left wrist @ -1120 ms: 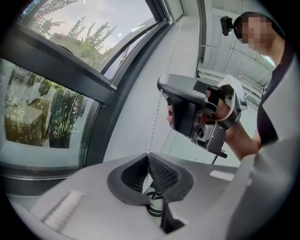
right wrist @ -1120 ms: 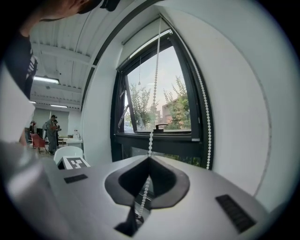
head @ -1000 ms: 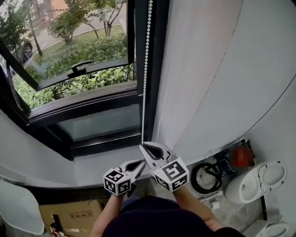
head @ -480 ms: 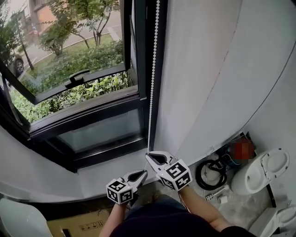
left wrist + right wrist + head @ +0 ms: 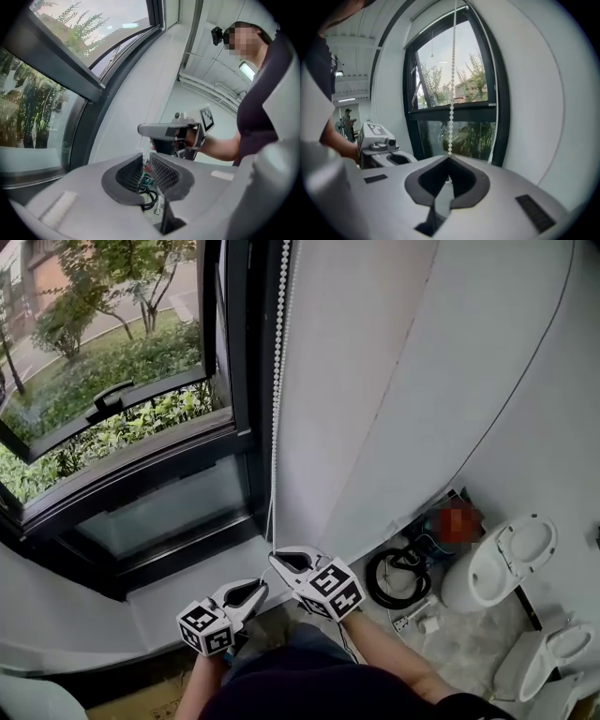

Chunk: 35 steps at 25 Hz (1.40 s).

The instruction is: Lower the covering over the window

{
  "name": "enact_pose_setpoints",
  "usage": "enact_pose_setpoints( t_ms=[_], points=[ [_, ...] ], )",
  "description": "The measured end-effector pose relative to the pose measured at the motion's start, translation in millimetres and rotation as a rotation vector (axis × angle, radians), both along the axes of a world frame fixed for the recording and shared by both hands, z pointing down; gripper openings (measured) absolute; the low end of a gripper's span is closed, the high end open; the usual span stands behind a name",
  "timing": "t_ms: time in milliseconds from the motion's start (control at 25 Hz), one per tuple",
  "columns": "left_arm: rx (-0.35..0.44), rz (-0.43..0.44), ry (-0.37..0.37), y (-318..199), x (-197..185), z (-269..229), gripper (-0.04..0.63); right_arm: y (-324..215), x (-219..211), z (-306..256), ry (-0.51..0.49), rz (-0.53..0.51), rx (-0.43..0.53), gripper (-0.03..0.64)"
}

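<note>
A white wall (image 5: pixel 394 381) filled the right of the head view, beside a tall black-framed glass window (image 5: pixel 234 442) that looked out on green shrubs and trees. On the floor at lower right stood a white ceramic toilet (image 5: pixel 502 563) with its lid raised, and near it lay a black coiled hose (image 5: pixel 398 576).

The person held 2 grey claws low in front of the window sill. The right claw (image 5: pixel 274 559), in the right gripper view (image 5: pixel 449 159), was clenched on the white bead chain (image 5: pixel 277 362), which ran straight up from its tips along the window frame's right upright (image 5: pixel 452 93). The left claw (image 5: pixel 261 585) sat just beside and below the right claw. In the left gripper view (image 5: pixel 146 161) its jaws stood a narrow gap apart, released, with nothing pressed between them.
</note>
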<state>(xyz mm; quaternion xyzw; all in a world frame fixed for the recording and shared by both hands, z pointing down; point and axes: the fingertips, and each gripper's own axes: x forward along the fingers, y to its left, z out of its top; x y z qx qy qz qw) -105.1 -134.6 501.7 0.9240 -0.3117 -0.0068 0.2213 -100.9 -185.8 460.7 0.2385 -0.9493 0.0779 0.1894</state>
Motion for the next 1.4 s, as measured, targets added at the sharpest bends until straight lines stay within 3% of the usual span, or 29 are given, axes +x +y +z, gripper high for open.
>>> enact_pose_setpoints(
  t_ms=[80,320,640,800,880,1000,1240,1400],
  points=[
    [0.011,0.032,0.008,2,2,-7,0.058,9,2,11,0.026,-0.012,-0.01,0.012],
    [0.033,0.083,-0.017,8,3,-23,0.12,13,5,12,-0.023,0.012,-0.04,0.012],
    [0.111,-0.022,-0.095,-2,-24,-41,0.123,13,4,24,0.02,0.004,-0.047,0.012],
    [0.175,-0.014,-0.021,-5,-22,-72,0.132,28,-2,40,-0.028,-0.022,-0.138,0.012],
    [0.207,-0.003,-0.015,-8,-15,-83,0.132,31,-5,40,-0.043,-0.023,-0.139,0.012],
    [0.232,0.018,0.0,-17,-4,-94,0.132,33,-7,40,-0.007,-0.054,-0.108,0.012],
    [0.236,0.06,0.002,-35,11,-113,0.132,35,-5,40,0.004,-0.127,-0.138,0.012],
    [0.238,0.079,0.024,-40,18,-120,0.13,39,-2,49,0.082,-0.158,-0.133,0.012]
  ],
)
